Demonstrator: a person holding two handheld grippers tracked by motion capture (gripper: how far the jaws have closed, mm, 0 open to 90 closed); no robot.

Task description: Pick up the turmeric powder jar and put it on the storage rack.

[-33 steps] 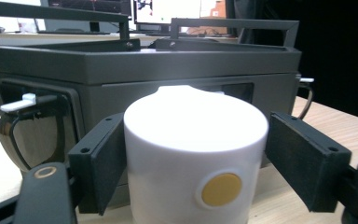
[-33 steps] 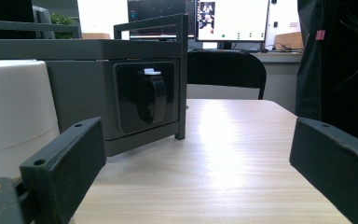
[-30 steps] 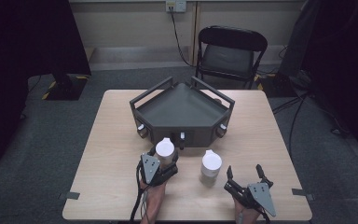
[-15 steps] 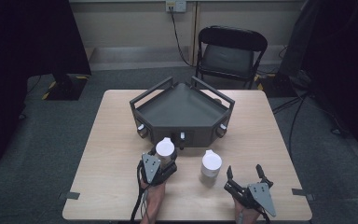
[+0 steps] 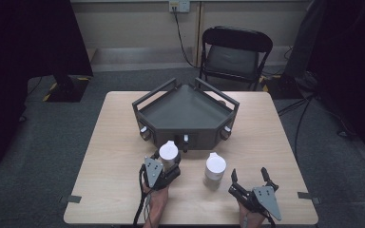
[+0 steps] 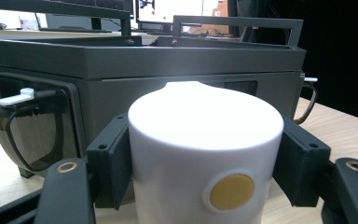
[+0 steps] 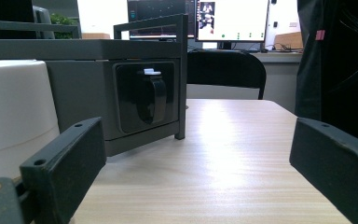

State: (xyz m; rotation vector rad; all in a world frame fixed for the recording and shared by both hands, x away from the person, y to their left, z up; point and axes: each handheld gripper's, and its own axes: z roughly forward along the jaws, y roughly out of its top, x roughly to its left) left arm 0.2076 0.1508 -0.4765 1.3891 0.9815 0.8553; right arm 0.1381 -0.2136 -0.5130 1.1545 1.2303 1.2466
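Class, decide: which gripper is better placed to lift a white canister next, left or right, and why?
Left. The left gripper is shut on the left canister, pads pressing both sides. The right gripper is open, beside the other canister, not around it.

Both grippers are black. The left gripper (image 5: pixel 167 167) and right gripper (image 5: pixel 251 177) each carry a grey three-cornered plate on top. A black cable trails from the left one toward 6 o'clock. The blocky jaw pads show small screw holes, with brass-ringed holes lower down.
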